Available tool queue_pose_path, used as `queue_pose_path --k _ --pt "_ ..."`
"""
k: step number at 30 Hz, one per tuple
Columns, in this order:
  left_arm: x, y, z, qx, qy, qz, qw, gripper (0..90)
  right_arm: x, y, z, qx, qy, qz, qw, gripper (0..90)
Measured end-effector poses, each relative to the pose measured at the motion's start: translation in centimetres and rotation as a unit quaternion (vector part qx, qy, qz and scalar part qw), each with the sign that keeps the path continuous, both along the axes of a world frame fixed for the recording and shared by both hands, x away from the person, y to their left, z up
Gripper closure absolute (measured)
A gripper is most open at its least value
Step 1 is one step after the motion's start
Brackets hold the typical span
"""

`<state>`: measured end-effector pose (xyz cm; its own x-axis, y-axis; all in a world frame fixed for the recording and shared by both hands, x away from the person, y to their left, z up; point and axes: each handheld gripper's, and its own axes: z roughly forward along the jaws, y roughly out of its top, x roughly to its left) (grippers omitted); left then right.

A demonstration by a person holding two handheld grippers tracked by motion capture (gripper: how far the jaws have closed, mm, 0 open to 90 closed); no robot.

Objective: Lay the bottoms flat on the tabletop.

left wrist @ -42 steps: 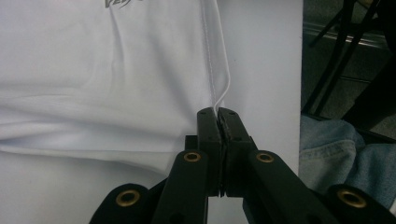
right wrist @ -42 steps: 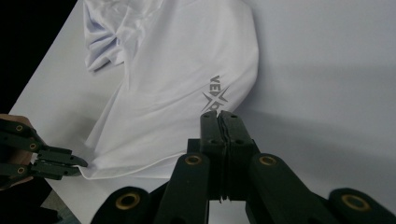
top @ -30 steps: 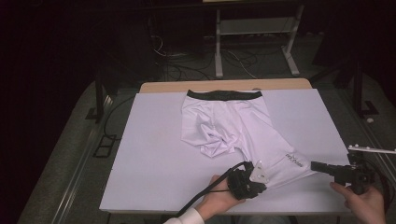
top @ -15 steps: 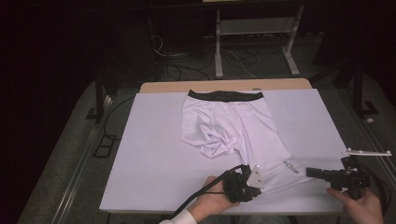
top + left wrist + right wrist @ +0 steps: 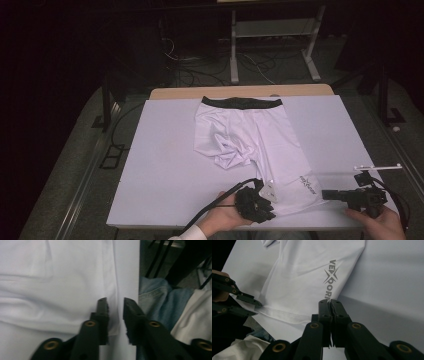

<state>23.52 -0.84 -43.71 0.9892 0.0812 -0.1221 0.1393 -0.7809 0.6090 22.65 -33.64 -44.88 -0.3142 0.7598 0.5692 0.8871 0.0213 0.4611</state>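
We take the white shorts (image 5: 250, 145) as our landmark; they lie flat on the pale sheet (image 5: 160, 170) that covers the table, with their dark waistband (image 5: 241, 103) at the far end and one long leg running toward the near edge; the other leg is bunched into folds about the middle of the garment; no box, tray or other container stands near them, and nothing lies on the sheet beside them.

The left gripper (image 5: 263, 192) sits at the near hem of the long leg, on its left corner; in the left gripper view its jaws (image 5: 115, 315) stand a narrow gap apart, having just been opening, with the hem's edge (image 5: 110, 290) lying between them and the pads not pressing it; the sheet's edge and blue denim show just beyond the hem.

The right gripper (image 5: 330, 194) lies at the hem's other corner, just beside the grey printed logo (image 5: 309, 184); in the right gripper view its jaws (image 5: 329, 312) are pressed together with no cloth between them, their tips just short of the hem (image 5: 287, 315) below the logo (image 5: 331, 280); the left gripper (image 5: 254, 305) shows at the far end of that same hem, parted around its edge.
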Motion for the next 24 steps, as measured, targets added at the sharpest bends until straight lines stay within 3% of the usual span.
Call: queue_pose_path --k 7,14,18,20,24 --pt "0.2 0.9 0.7 -0.031 0.011 0.019 0.9993 46.0 -0.5 -0.3 0.8 -0.011 -0.027 -0.014 0.9995 72.6" --pt "1.0 2.1 1.5 -0.057 0.007 0.039 0.9976 26.1 -0.6 0.3 1.7 -0.036 -0.068 -0.007 0.997 50.2" --pt "1.6 2.8 1.8 -0.065 0.004 0.059 0.9961 11.8 -0.4 0.9 2.3 -0.046 -0.092 0.002 0.9946 32.8" --pt "2.0 3.3 2.1 -0.062 -0.006 0.072 0.9954 0.0 -0.1 1.3 2.7 -0.051 -0.102 0.001 0.9935 20.2" --pt "2.9 4.8 2.8 -0.075 -0.019 0.102 0.9918 0.0 0.6 2.1 3.3 -0.064 -0.117 0.0 0.9911 1.4"
